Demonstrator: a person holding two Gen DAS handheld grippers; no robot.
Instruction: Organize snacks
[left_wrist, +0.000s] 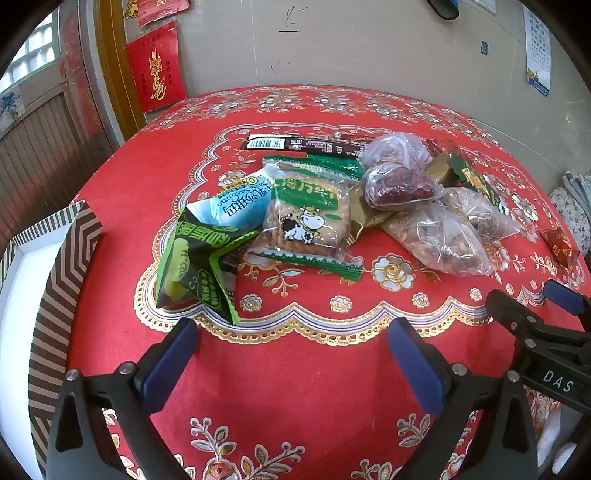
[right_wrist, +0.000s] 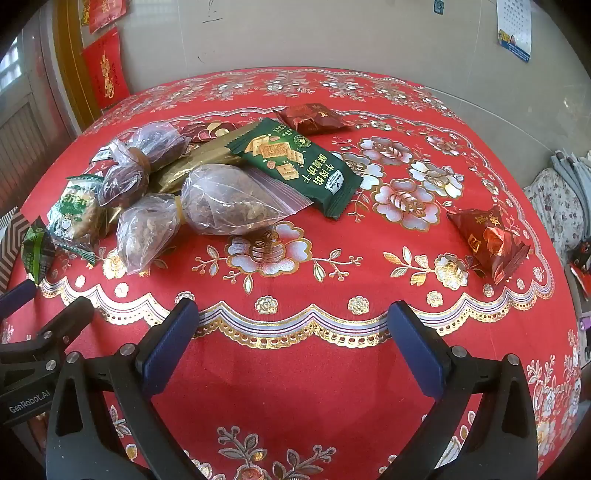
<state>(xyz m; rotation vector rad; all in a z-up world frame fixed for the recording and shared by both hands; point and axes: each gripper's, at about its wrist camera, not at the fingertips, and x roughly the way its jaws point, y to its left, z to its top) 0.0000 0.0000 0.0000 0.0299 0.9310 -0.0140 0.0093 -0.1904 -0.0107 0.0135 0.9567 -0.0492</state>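
A pile of snacks lies on the red tablecloth (left_wrist: 295, 369). In the left wrist view I see a green triangular packet (left_wrist: 195, 266), a blue packet (left_wrist: 236, 206), a cow-print biscuit pack (left_wrist: 306, 218), a bag of red dates (left_wrist: 399, 184) and clear bags of nuts (left_wrist: 439, 240). The right wrist view shows a nut bag (right_wrist: 236, 199), a dark green cracker pack (right_wrist: 295, 162) and two red foil packets (right_wrist: 491, 240) (right_wrist: 314, 118). My left gripper (left_wrist: 291, 332) is open and empty, near the pile. My right gripper (right_wrist: 291, 317) is open and empty.
A striped box (left_wrist: 55, 295) with a white inside stands at the table's left edge. A wall rises behind the table. Patterned cushions (right_wrist: 554, 206) lie off the right side. The right gripper also shows in the left wrist view (left_wrist: 535, 314).
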